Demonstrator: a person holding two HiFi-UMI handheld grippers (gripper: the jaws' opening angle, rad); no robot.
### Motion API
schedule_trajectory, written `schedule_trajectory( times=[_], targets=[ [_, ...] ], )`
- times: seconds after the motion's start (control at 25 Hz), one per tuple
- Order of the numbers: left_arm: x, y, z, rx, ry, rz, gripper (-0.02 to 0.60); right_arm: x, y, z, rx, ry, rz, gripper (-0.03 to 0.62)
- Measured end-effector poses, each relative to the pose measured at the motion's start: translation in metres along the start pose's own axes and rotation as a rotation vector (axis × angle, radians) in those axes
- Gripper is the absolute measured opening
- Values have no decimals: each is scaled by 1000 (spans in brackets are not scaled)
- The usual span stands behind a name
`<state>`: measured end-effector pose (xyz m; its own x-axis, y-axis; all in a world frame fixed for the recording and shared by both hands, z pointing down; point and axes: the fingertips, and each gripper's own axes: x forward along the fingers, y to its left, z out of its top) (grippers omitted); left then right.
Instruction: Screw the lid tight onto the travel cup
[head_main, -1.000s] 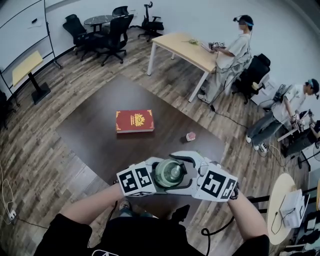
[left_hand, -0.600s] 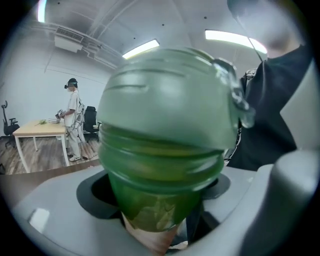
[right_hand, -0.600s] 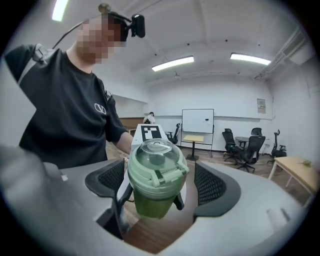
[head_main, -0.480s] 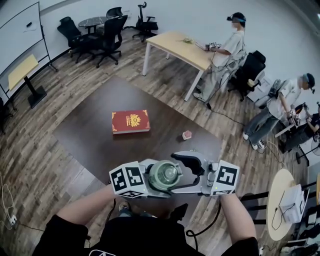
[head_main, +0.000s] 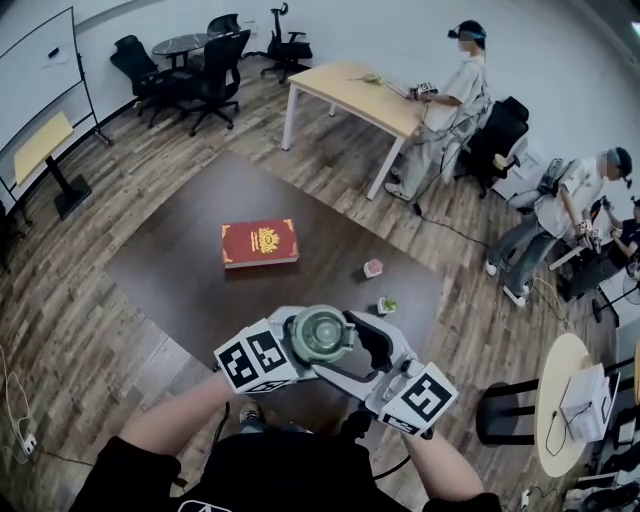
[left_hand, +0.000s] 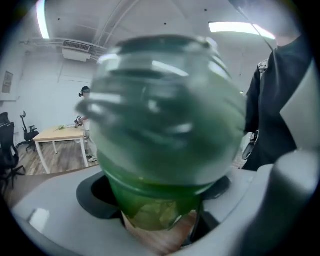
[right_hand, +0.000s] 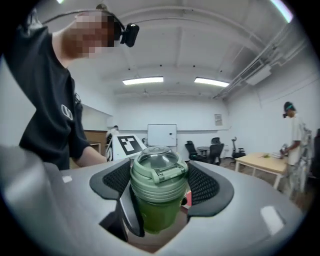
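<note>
The person holds the travel cup (right_hand: 154, 212) up in front of their chest, above the near edge of the dark table (head_main: 170, 260), upright, with both tools on it. The left gripper (left_hand: 160, 217) has its jaws clamped on the green body of the cup, down low. In its own view the cup fills almost everything and is smeared with blur. The right gripper (right_hand: 159, 186) comes in from about four o'clock of the cup as the head camera sees it. Its jaws have just been closing, with the lid (right_hand: 157, 167) between them. Now the black pads (right_hand: 205, 182) lie against the lid's ribbed sides at nine and three o'clock, pinching it. The lid has a clear dome and a pale green latch across its front, and it sits on top of the cup.

On the table, a red book (head_main: 260, 243) lies at roughly eleven o'clock of the cup, well apart from it. A small pink object (head_main: 373, 268) sits at one o'clock, with a small green object (head_main: 387, 305) nearer.
</note>
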<state>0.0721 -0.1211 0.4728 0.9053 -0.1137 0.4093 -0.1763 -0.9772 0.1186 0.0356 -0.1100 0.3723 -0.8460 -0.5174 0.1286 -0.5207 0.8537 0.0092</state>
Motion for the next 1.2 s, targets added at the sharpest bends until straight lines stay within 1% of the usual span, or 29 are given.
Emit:
schedule_trajectory(
  times=[0.08, 0.12, 0.16, 0.2, 0.24, 0.28, 0.4, 0.44, 0.56, 0.64, 0.76, 0.88, 0.96, 1.0, 1.08, 1.2],
  targets=[
    [2, 3, -2, -19, -7, 19, 422, 3, -2, -3, 31, 12, -172, 373],
    [3, 4, -3, -28, -11, 21, 422, 4, -2, -5, 39, 19, -237, 373],
    [3, 3, -3, -35, -16, 20, 422, 5, -1, -6, 38, 22, -278, 373],
    [4, 3, -3, -42, -21, 15, 422, 5, -1, -6, 29, 19, -293, 373],
    [4, 2, -3, -49, -24, 9, 422, 6, 0, -5, 17, 8, -286, 374],
    [3, 2, -3, -57, -27, -1, 422, 5, 1, -4, 6, -11, -260, 374],
    [0, 0, -1, -78, -25, -37, 422, -5, 1, 5, -18, -93, -147, 383],
    [-1, -1, -1, -80, -20, -51, 422, -9, 0, 5, -27, -100, -104, 383],
    [-3, -9, 1, -77, -9, -98, 423, -13, 6, -4, -52, -61, 73, 383],
    [-3, -14, 1, -66, 1, -123, 422, -11, 11, -9, -83, -28, 156, 383],
    [-2, -19, -1, -57, 16, -146, 423, -6, 10, -9, -117, -6, 203, 383],
    [-4, -18, 0, -44, 5, -136, 423, -2, 11, -5, -125, -18, 212, 383],
    [-6, -12, 1, -19, -8, -101, 422, 0, 9, -4, -106, -22, 172, 383],
    [-7, -9, 2, -9, -13, -76, 422, 3, 6, -3, -80, -25, 132, 383],
    [-8, 0, 3, -9, -21, -26, 422, 7, -1, -1, -13, -41, 10, 383],
    [-9, 8, 1, -10, -31, 34, 422, 12, -4, -3, 40, -31, -210, 382]
  ],
)
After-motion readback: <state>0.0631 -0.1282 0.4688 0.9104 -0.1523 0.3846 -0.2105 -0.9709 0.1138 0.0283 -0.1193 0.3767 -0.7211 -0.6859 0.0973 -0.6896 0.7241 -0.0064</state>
